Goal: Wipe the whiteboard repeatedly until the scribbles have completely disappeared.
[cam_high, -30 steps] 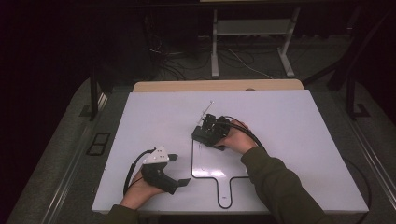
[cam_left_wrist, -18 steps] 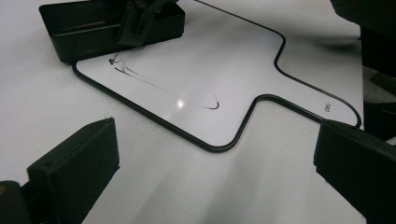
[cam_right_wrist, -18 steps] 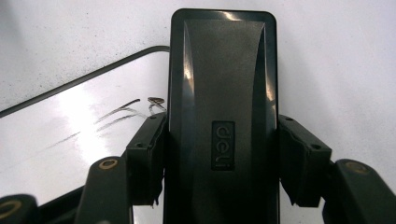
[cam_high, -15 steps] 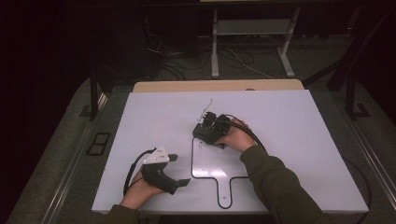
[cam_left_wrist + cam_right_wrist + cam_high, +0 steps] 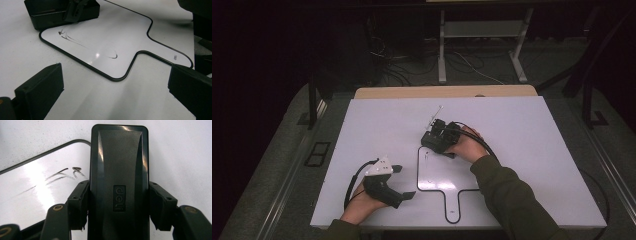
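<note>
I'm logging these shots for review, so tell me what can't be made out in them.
- Underside of the black eraser: right gripper view, hidden by its own body, clamped in the right hand-held gripper.
- Small print on the whiteboard handle: left gripper view, too small to read.
- Whiteboard's corner: left gripper view, covered by the eraser.
- Thin white object beyond the eraser: high view, too small to identify.

Table (image 5: 532, 150) top was matt white, smooth, with a bare wood-look strip (image 5: 447, 92) along the far edge. Whiteboard (image 5: 107, 42) looked glossy, glare spots on it, thin black rim, dark marker smears in one corner. Eraser (image 5: 119, 177) was black plastic, semi-gloss, fine scuffs, moulded "deli" logo. Right gripper (image 5: 119, 207) jaws were matt black plastic with brass-looking screw heads. Left gripper (image 5: 404, 182) jaws were the same matt black, slightly grainy; its top plate (image 5: 379, 167) was light grey, flat finish. Sleeve (image 5: 512, 195) was dark green cloth. Floor (image 5: 277, 165) looked like grey carpet.
</note>
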`<state>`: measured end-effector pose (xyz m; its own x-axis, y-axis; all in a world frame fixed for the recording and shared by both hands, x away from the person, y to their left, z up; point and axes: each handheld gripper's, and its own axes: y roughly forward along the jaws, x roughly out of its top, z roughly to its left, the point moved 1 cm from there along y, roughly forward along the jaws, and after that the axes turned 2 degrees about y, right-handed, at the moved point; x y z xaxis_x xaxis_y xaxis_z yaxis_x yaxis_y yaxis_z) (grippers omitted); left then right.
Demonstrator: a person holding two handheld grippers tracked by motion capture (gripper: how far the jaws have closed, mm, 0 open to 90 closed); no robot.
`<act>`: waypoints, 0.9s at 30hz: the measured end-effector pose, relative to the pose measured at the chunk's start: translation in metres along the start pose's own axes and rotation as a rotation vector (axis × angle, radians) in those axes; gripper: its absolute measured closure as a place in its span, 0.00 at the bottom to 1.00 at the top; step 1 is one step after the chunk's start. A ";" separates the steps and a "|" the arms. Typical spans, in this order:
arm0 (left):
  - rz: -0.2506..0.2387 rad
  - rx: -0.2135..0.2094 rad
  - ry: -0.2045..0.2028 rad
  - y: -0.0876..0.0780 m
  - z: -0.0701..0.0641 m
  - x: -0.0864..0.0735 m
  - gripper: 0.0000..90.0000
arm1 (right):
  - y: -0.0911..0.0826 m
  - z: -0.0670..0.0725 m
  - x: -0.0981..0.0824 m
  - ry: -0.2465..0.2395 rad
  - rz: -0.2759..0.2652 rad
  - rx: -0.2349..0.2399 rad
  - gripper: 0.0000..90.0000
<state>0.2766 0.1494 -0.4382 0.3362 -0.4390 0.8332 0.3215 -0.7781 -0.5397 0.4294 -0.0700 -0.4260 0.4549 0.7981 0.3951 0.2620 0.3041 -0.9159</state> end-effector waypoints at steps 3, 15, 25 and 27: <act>0.002 0.000 0.003 0.000 0.000 0.000 0.00 | 0.000 0.005 0.001 -0.020 0.005 0.002 0.43; 0.002 -0.001 0.003 0.000 0.000 0.000 0.00 | 0.001 0.004 0.003 -0.004 0.004 0.005 0.43; 0.001 0.000 0.004 0.000 -0.001 0.000 0.00 | 0.000 0.022 0.006 -0.058 0.009 0.022 0.43; -0.001 0.001 0.003 0.000 0.000 0.000 0.00 | 0.000 0.017 0.005 -0.049 0.008 0.007 0.43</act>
<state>0.2763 0.1494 -0.4378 0.3337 -0.4397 0.8339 0.3223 -0.7780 -0.5392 0.4175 -0.0570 -0.4253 0.4151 0.8248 0.3840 0.2525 0.3011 -0.9196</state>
